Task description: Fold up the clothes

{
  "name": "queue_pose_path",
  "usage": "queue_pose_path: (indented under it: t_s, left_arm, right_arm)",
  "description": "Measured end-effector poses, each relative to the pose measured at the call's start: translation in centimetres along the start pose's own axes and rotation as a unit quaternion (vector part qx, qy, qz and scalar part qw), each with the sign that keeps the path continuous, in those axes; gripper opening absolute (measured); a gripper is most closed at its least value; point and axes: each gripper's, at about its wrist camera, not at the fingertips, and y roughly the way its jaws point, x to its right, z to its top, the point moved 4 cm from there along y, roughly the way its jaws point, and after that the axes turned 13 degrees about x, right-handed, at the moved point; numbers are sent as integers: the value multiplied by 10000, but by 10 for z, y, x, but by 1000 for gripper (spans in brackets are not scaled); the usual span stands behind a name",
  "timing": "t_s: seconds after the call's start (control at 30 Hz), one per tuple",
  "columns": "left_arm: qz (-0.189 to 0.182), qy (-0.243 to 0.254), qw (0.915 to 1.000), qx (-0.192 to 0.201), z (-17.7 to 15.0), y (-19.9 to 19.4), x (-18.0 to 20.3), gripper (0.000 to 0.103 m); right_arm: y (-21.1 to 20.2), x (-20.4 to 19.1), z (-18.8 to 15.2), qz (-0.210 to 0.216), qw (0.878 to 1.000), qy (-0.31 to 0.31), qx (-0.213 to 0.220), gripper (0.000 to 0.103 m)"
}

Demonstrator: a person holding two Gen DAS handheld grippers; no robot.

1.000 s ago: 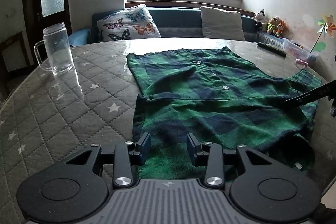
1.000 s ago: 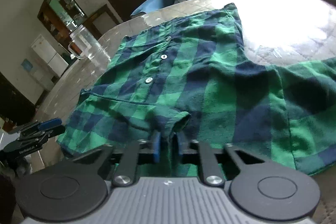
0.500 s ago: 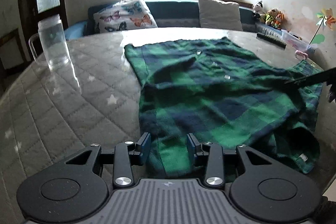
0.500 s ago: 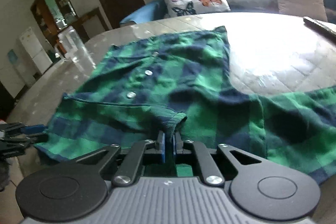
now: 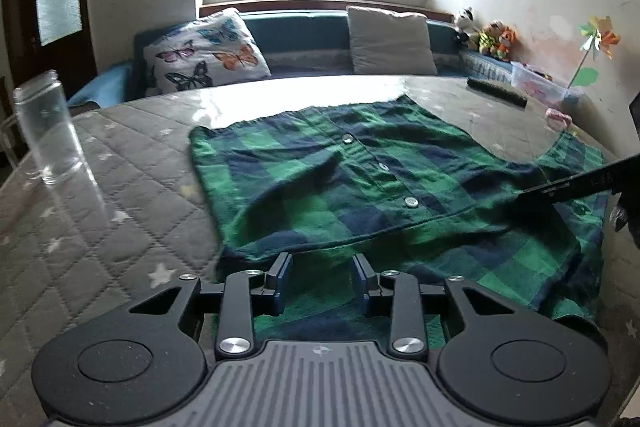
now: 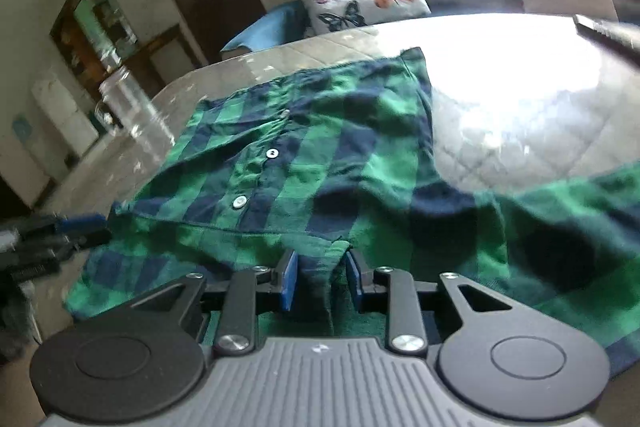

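A green and navy plaid shirt (image 5: 360, 187) lies spread, buttons up, on the quilted table (image 5: 100, 227). My left gripper (image 5: 321, 283) hovers over its near hem by the left corner. Its jaws are closing, with flat cloth below them and neither pad pressing on it. In the right wrist view the shirt (image 6: 320, 167) has a raised fold standing between the pads of my right gripper (image 6: 320, 279). These jaws stand apart and loose around the fold. The right gripper's dark finger (image 5: 580, 183) reaches onto the shirt's right side. The left gripper (image 6: 60, 231) shows at the shirt's left corner.
A clear glass jar (image 5: 48, 135) stands on the table's left side. A black remote (image 5: 496, 91) and a plastic box (image 5: 536, 87) lie at the far right. Behind the table runs a bench with a butterfly pillow (image 5: 204, 59).
The right jaws have parted from a tight pinch on the fold. The left gripper has shifted along the near hem and its jaws have narrowed a little.
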Motion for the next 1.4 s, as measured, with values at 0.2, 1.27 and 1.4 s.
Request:
queue_pose_path:
  t_s: [0.2,1.27,1.4]
  left_arm:
    - [62,-15,9997,-222,-13,15,-4,33]
    - [-345,394,9986,-46,-13,-12,35,33]
    - [-492,472,9977,21,-8,-12,51,33]
  right_arm:
    - [-9,-24,1,-268,9925,-1110,433,10]
    - [-39,-26,-44,124,9876,-1553,-173,16]
    - [-62,-13,-34,59,9913,-1310,107,17]
